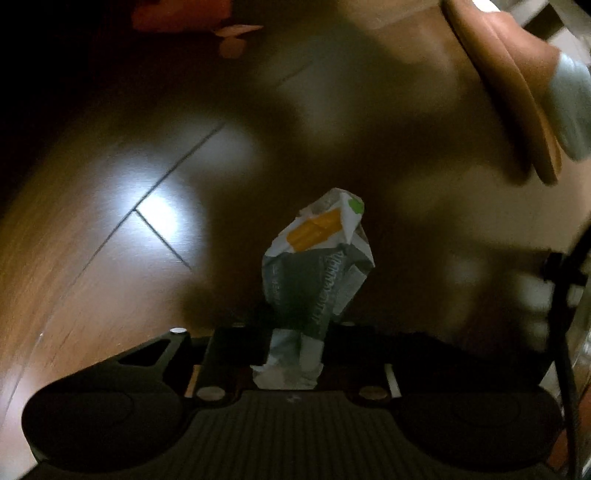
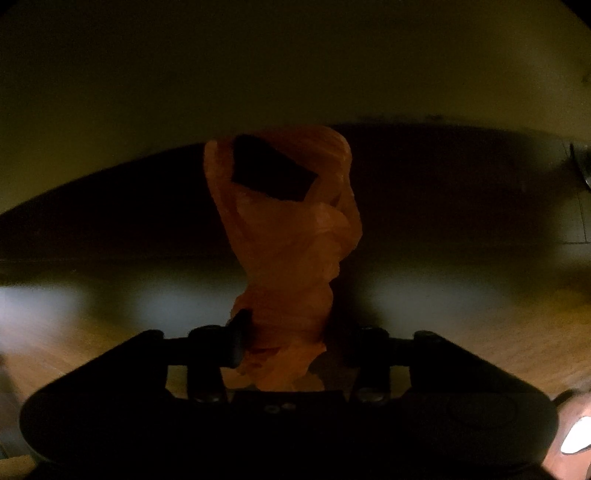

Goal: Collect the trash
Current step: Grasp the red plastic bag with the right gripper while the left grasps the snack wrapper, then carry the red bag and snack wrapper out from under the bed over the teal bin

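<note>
My left gripper (image 1: pixel 295 332) is shut on a crumpled wrapper (image 1: pixel 317 254), white and grey with an orange patch and a green spot. It holds the wrapper above the wooden floor (image 1: pixel 110 221). My right gripper (image 2: pixel 288 332) is shut on the bunched top of an orange plastic bag (image 2: pixel 291 236). The bag hangs forward from the jaws with a dark opening near its far end. The fingertips of both grippers are mostly hidden by what they hold.
A tan fold with pale grey cloth (image 1: pixel 517 85) hangs at the upper right of the left wrist view. Orange scraps (image 1: pixel 207 18) lie on the floor far off. A dark cable (image 1: pixel 565 332) runs down the right edge. A dark low shape (image 2: pixel 443 184) stands against the wall.
</note>
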Motion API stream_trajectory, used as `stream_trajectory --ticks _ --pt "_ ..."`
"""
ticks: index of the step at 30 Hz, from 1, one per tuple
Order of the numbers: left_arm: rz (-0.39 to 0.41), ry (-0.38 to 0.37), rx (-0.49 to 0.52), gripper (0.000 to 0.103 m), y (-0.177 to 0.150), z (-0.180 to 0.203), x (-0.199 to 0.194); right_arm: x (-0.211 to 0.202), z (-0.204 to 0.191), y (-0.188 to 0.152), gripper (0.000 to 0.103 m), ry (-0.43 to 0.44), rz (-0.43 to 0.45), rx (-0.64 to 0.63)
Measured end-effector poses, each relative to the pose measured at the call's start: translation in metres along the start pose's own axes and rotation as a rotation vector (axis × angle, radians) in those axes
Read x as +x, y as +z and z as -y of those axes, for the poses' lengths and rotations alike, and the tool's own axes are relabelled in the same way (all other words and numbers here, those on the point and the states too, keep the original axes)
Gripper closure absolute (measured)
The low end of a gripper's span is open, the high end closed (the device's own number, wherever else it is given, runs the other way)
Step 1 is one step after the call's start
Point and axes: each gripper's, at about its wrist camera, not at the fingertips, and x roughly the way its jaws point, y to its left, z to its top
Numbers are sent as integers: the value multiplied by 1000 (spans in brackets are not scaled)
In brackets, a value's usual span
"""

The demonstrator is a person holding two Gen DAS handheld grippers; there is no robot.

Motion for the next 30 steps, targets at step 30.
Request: stream_trajectory --ticks 30 --pt "211 111 -277 90 -14 -20 -228 -238 -25 -89 66 32 62 -113"
